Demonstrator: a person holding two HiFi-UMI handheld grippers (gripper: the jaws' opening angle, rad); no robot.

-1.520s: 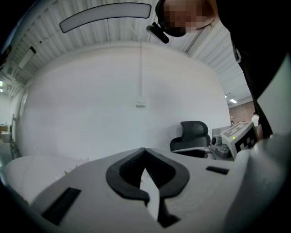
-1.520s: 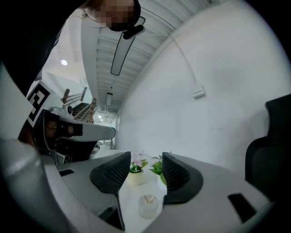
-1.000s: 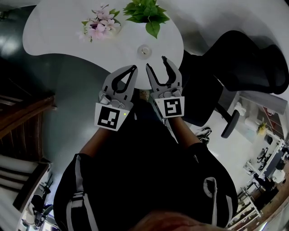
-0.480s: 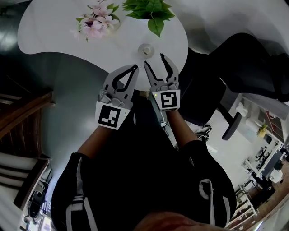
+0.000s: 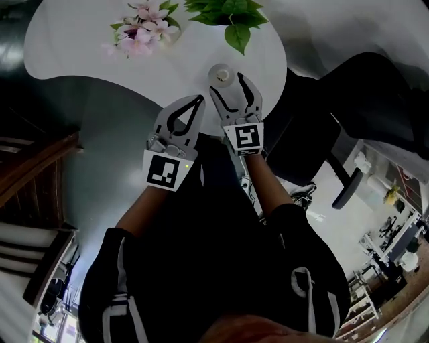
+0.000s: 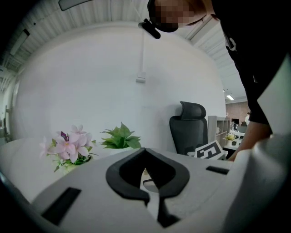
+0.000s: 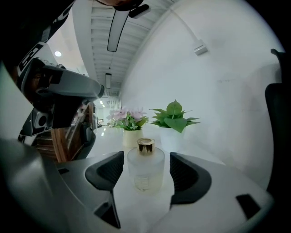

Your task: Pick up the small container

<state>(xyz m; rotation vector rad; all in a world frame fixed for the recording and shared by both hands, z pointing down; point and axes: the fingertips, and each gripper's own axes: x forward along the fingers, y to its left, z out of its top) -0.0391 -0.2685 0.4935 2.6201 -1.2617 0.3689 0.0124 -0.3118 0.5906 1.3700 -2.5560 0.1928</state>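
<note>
The small container point(image 5: 220, 73), a frosted glass bottle with a gold cap, stands upright near the front edge of the white table point(image 5: 87, 60). My right gripper point(image 5: 232, 83) reaches over that edge, one jaw on each side of it. In the right gripper view the bottle point(image 7: 145, 169) sits between the black pads point(image 7: 109, 170) with a gap at each side. The jaws of my right gripper point(image 7: 146, 170) are opening and do not press on it. My left gripper point(image 5: 197, 100) is shut and empty, just short of the table edge and left of the bottle; its tips point(image 6: 145, 151) meet.
A pot of pink flowers point(image 5: 137, 33) and a green leafy plant point(image 5: 228, 13) stand further back on the table, behind the bottle. A black office chair point(image 5: 375, 87) is at the right. Dark wooden furniture point(image 5: 33, 167) lies at the left.
My right gripper has moved forward over the table edge to straddle the bottle, and its jaws have spread wider. The left gripper has hardly moved.
</note>
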